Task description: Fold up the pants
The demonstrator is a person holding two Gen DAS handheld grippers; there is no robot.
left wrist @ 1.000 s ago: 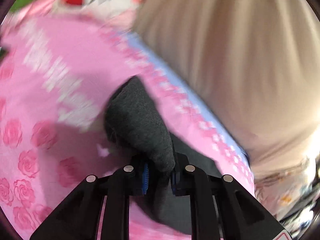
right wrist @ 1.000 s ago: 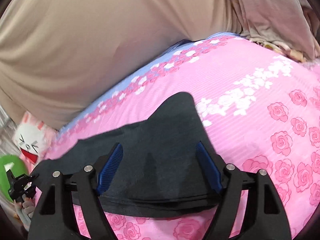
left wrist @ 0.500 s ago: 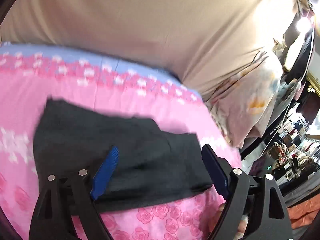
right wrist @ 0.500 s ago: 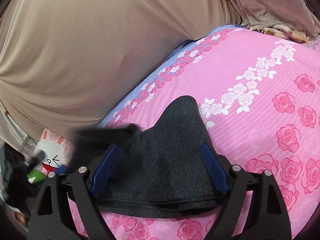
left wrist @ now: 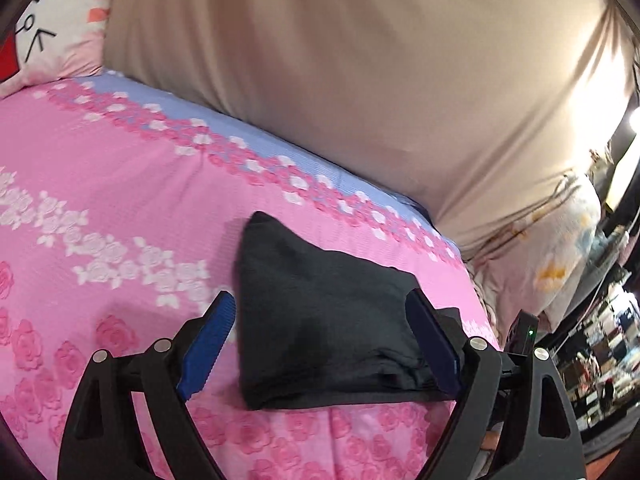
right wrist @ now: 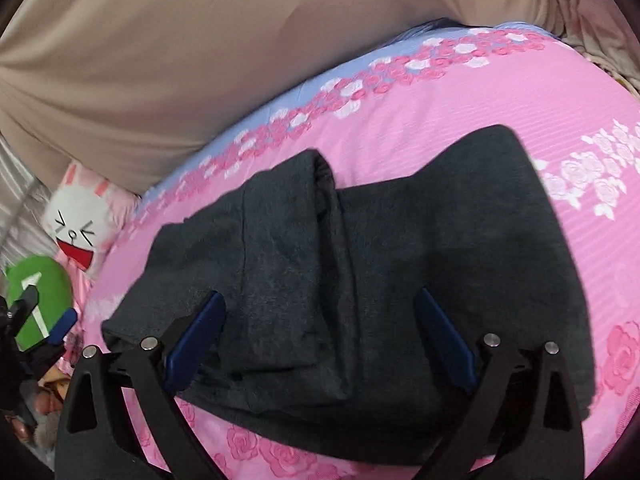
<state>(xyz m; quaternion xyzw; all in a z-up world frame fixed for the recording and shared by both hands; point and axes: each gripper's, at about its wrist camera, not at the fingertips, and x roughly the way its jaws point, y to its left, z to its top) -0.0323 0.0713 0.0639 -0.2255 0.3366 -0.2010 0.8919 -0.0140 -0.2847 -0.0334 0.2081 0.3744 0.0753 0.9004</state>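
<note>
The dark grey pants [right wrist: 360,264] lie folded in a compact stack on the pink rose-print bedspread [right wrist: 500,92]. In the left wrist view the pants [left wrist: 320,320] lie flat just ahead of the fingers. My left gripper [left wrist: 320,340] is open and empty, hovering over the near edge of the pants. My right gripper [right wrist: 320,340] is open and empty, its blue pads on either side above the folded layer. The left gripper's blue pad [right wrist: 62,326] shows at the left edge of the right wrist view.
A large beige cushion [left wrist: 360,80] runs along the far side of the bed. A bunny-face pillow [right wrist: 80,228] and a green object [right wrist: 38,300] sit at one end. A floral pillow [left wrist: 552,260] and cluttered room [left wrist: 600,360] lie past the other end.
My left gripper let go of the pants fabric and opened, leaving a folded layer laid over the stack. Both grippers now hover open over the flat pants.
</note>
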